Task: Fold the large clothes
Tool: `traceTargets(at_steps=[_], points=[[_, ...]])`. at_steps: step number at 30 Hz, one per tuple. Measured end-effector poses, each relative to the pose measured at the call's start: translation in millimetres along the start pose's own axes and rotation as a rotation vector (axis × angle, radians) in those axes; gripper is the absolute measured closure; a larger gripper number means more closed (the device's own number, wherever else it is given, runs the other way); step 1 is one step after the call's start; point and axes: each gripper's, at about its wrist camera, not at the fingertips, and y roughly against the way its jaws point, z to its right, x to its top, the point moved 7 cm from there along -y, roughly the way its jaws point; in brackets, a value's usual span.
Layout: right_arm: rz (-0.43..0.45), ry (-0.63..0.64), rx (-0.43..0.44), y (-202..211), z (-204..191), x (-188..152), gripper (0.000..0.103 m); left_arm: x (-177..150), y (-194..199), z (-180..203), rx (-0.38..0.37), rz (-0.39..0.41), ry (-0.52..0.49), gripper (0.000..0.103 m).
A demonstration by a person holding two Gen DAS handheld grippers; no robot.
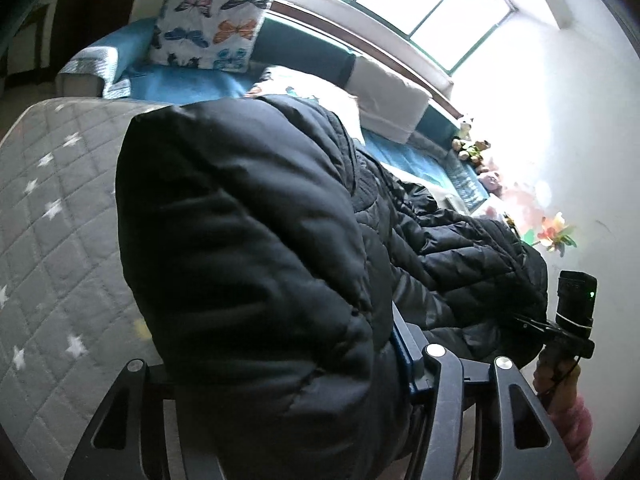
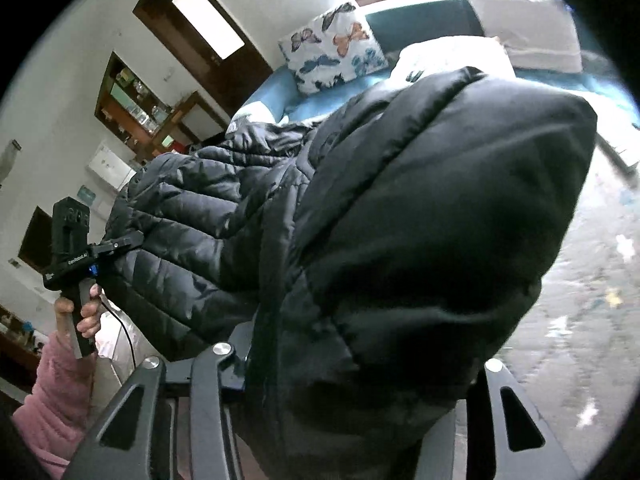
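Daylight poured in from the window, blown out white, with glare washing the wall beside it. The black jacket sat close to both lenses, underexposed, its folds barely readable and soft. Heavy fisheye bending and dark vignette at the edges. The quilted mattress on the right wrist view smeared with blur.

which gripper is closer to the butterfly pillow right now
Left, though only as a judgement. Both grippers hold the black puffer jacket up in front of the butterfly pillow. The left gripper sits toward the pillow's end of the couch; the right gripper is toward the far end.
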Motion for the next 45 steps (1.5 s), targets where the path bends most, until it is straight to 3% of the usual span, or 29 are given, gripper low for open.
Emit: traceTargets(at_steps=[7, 11, 16, 18, 19, 20, 22, 23, 26, 30, 34, 36, 38, 43, 45], points=[[0.114, 0.018, -0.112, 66, 21, 12, 0.053, 30, -41, 85, -0.103, -0.006, -0.062, 0.042], [0.171, 0.006, -0.167, 102, 52, 15, 0.053, 38, -74, 135, -0.151, -0.011, -0.106, 0.042], [0.155, -0.079, -0.200, 92, 111, -7, 0.049, 15, -147, 168, -0.100, -0.104, -0.151, 0.042], [0.106, -0.149, -0.217, 70, 139, -27, 0.038, -4, -178, 159, 0.016, -0.152, -0.146, 0.027], [0.081, -0.187, -0.228, 58, 152, -37, 0.033, -9, -185, 155, 0.027, -0.157, -0.138, 0.022], [0.066, -0.243, -0.224, 45, 170, -50, 0.020, -11, -189, 152, 0.013, -0.155, -0.110, 0.014], [0.107, -0.363, -0.122, 38, 191, -64, 0.010, -12, -192, 147, -0.034, -0.172, -0.056, 0.010], [0.125, -0.397, -0.082, 37, 196, -66, 0.010, -10, -191, 144, -0.056, -0.184, -0.026, 0.010], [0.133, -0.415, -0.082, 43, 197, -67, 0.010, 1, -179, 139, -0.046, -0.173, -0.011, 0.010], [0.108, -0.335, -0.222, 68, 188, -65, 0.010, 27, -152, 118, 0.004, -0.134, -0.043, 0.010], [0.090, -0.270, -0.406, 88, 176, -56, 0.010, 49, -100, 109, 0.084, -0.029, -0.123, 0.010], [0.110, -0.215, -0.536, 108, 175, -53, 0.010, 58, -76, 112, 0.104, 0.028, -0.148, 0.010], [0.150, -0.170, -0.605, 119, 163, -44, 0.010, 61, -63, 126, 0.089, 0.060, -0.190, 0.010], [0.241, -0.107, -0.505, 115, 137, -7, 0.010, 55, -76, 182, 0.048, 0.041, -0.318, 0.013], [0.231, -0.077, -0.446, 94, 127, 7, 0.010, 53, -95, 204, 0.033, 0.018, -0.359, 0.024]])
